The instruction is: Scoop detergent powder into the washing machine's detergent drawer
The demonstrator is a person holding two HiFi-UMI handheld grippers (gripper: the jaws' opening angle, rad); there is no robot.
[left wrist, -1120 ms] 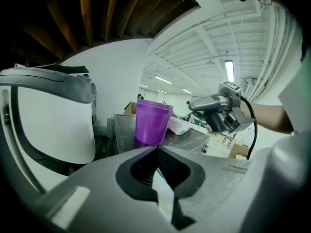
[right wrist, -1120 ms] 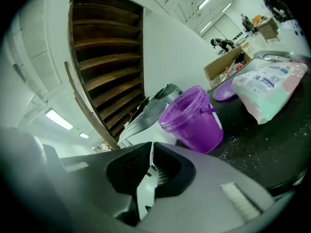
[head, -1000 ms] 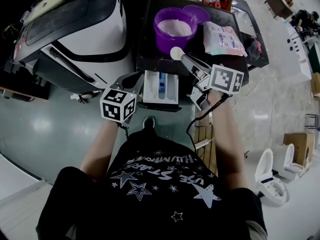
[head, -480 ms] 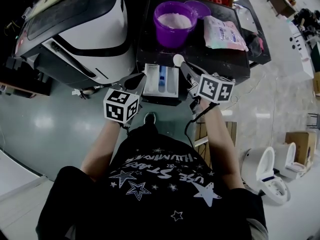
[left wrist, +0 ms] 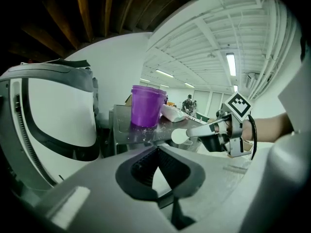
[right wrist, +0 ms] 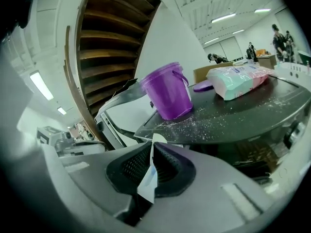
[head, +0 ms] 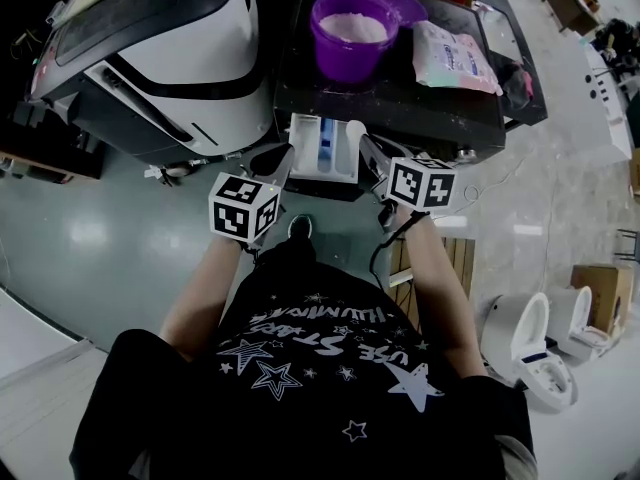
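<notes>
The right tongs [head: 374,151] are clamped on the thin white handle of the scoop [head: 355,129], whose bowl hangs over the right side of the open drawer [head: 303,158]. The drawer juts out below the front edge of the tabletop [head: 420,108], beside the washer [head: 170,58]. From the right gripper view, the handle stands edge-on between the closed jaws. The left tongs [head: 278,158] hover just beside the drawer's left corner with jaws together and nothing between them. The purple bucket [head: 350,33] of powder sits farther back on the tabletop. How full the scoop is cannot be told.

The step in hand looks like tipping powder into the drawer, and several things could go wrong:
- The bowl sits close to the drawer's right rim, so a tilt away from the drawer would probably send powder over the edge to the floor.
- The handle is gripped on a narrow edge, so it may twist in the jaws and dump early.
- The compartments lie side by side, so a loose pour could land in the wrong one.
- The left tongs do not hold the drawer, so a knock from the scoop might push it.
</notes>
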